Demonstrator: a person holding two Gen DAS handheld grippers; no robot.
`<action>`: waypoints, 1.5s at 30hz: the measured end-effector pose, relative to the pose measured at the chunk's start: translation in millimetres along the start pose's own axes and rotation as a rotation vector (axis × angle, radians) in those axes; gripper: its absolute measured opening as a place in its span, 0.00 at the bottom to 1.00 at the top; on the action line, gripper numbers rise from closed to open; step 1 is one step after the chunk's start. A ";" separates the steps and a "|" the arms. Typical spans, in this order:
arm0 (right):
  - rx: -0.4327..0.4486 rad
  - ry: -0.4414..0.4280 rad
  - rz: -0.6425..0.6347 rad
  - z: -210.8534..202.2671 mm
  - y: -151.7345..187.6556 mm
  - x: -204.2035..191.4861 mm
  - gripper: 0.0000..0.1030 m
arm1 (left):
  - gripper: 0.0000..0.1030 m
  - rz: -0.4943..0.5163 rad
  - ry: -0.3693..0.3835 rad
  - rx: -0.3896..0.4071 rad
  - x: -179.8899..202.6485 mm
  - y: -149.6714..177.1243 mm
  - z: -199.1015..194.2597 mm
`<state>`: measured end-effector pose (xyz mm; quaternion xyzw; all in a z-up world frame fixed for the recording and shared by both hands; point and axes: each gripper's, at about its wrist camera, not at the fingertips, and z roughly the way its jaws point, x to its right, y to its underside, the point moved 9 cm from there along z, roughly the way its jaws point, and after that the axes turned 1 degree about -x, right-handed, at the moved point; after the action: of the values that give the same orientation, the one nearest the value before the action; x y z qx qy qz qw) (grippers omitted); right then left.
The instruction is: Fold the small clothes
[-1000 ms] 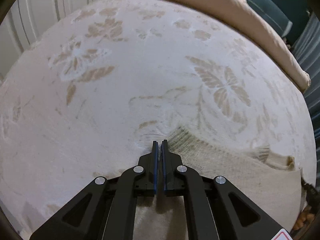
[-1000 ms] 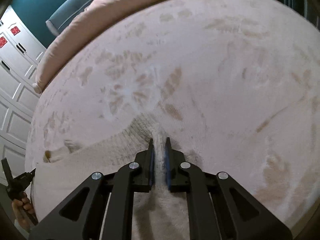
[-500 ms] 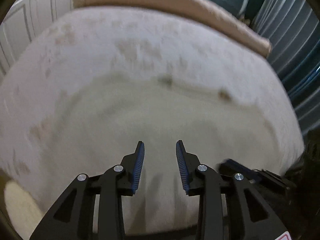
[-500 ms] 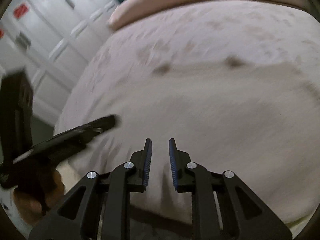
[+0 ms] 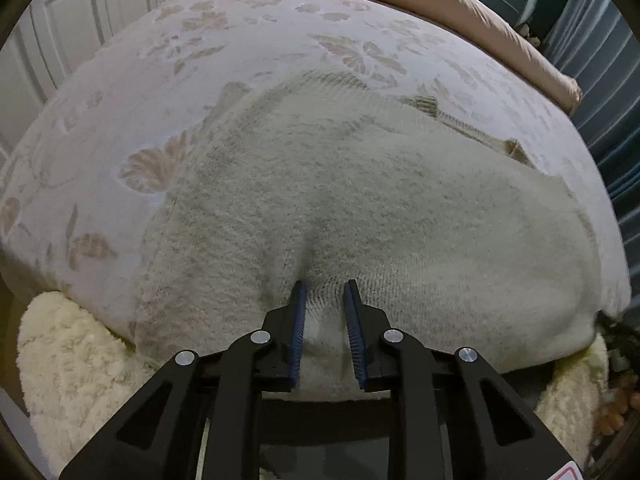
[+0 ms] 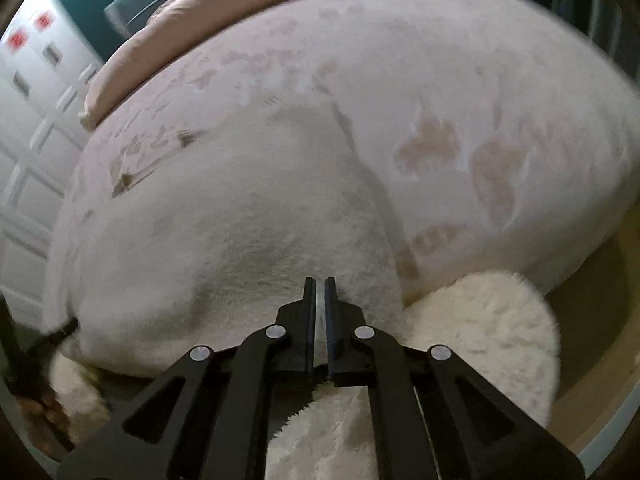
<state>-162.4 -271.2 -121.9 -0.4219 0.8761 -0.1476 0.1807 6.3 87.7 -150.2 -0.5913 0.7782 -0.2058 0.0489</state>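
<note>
knit garment at the near edge of the bed

the cream knit garment point(image 5: 360, 200) lies flat on the floral bedspread point(image 5: 168, 80), its near hem at the bed's edge above a fluffy rug point(image 6: 480, 328). bare bedspread surrounds it. the left gripper point(image 5: 324, 288) points low at the hem, jaws released astride a pinch of fabric; the right gripper point(image 6: 319, 282) has jaws clenched on the garment.

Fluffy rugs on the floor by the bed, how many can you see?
2: one fluffy rug below the bed's near-left edge, another fluffy rug at the near-right. They may join under the tool, hidden.
</note>
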 end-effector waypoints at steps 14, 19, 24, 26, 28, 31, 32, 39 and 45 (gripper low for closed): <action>-0.090 -0.068 -0.231 20.8 28.4 -102.5 0.09 | 0.24 -0.006 -0.016 -0.007 2.4 4.7 3.1; -0.158 0.009 -0.282 61.0 45.7 -110.9 0.11 | 0.28 -0.021 0.004 -0.012 3.1 5.8 -1.0; -0.096 -0.079 -0.334 27.3 27.9 -158.5 0.11 | 0.30 -0.028 0.028 -0.001 0.9 9.3 -0.5; -0.101 -0.131 -0.364 24.5 27.3 -187.3 0.11 | 0.30 -0.019 0.016 0.004 2.6 9.4 -0.2; -0.124 -0.170 -0.394 30.3 32.4 -208.4 0.11 | 0.31 -0.013 0.010 0.005 4.2 9.8 -0.4; -0.185 -0.145 -0.454 54.2 54.2 -220.1 0.11 | 0.31 -0.021 0.026 0.006 3.1 9.9 -1.0; -0.199 -0.126 -0.465 64.4 59.6 -220.2 0.11 | 0.31 -0.027 0.032 0.005 2.9 10.0 -1.1; -0.180 -0.164 -0.453 46.9 52.7 -246.1 0.11 | 0.31 -0.035 0.063 0.010 0.0 10.7 -0.3; -0.226 -0.130 -0.493 75.5 64.1 -256.1 0.12 | 0.31 -0.057 0.097 0.008 -0.4 7.6 -6.3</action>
<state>-24.9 -37.7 -166.3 -0.6483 0.7445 -0.0611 0.1472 -2.5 91.3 -147.4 -0.6023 0.7617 -0.2385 0.0074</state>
